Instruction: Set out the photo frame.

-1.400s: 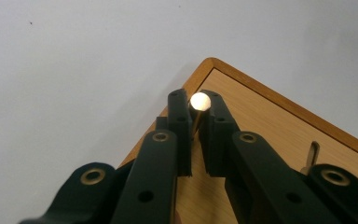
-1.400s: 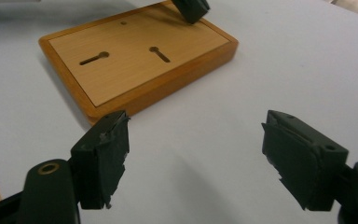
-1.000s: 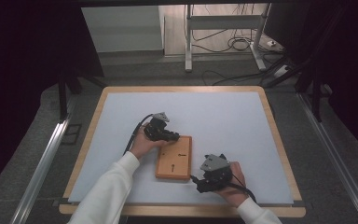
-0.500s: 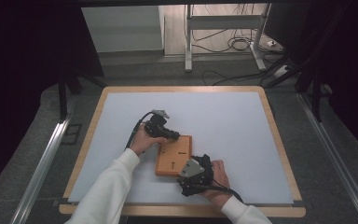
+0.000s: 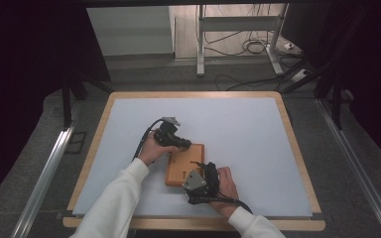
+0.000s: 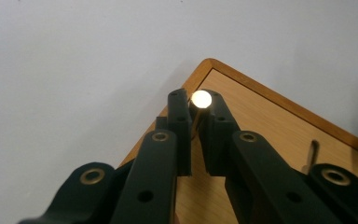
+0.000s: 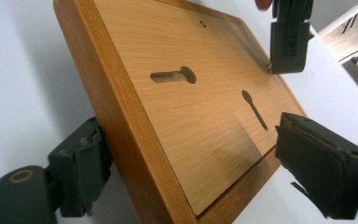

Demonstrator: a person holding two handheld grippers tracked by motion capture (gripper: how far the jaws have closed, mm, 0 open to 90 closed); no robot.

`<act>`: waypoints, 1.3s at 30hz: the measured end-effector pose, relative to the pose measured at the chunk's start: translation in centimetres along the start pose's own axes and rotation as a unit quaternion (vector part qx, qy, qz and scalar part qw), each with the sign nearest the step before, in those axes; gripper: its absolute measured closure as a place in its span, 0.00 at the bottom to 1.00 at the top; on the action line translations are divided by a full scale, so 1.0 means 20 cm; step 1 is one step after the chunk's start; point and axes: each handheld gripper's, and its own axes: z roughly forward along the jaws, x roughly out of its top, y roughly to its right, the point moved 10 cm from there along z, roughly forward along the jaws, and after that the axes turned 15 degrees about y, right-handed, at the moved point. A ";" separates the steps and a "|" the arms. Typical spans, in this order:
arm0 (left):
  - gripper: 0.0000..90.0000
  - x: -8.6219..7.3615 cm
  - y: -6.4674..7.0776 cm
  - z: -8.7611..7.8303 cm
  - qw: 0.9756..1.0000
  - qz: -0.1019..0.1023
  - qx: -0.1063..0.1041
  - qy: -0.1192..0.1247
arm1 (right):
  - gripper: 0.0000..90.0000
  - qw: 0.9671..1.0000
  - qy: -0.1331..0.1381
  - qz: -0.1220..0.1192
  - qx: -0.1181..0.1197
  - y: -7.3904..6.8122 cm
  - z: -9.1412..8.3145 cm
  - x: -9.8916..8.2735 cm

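Wooden board [image 7: 191, 116] sits between wide right jaws; left jaws pinch a peg [image 6: 200, 100].

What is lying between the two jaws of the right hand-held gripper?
In the right gripper view, the near corner of the wooden board lies between the jaws of the right hand-held gripper. They stand wide apart, one on each side of it.

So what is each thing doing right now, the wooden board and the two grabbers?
Wooden board: flat on the table, two keyhole slots empty.
Left gripper: shut on a small brass pin at the board's corner.
Right gripper: open, one jaw on each side of the board's edge.
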 end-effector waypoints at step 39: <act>0.37 -0.20 0.01 -0.50 0.990 0.021 0.125 0.055 | 0.46 1.000 0.027 -0.002 -0.015 0.13 -0.08 0.10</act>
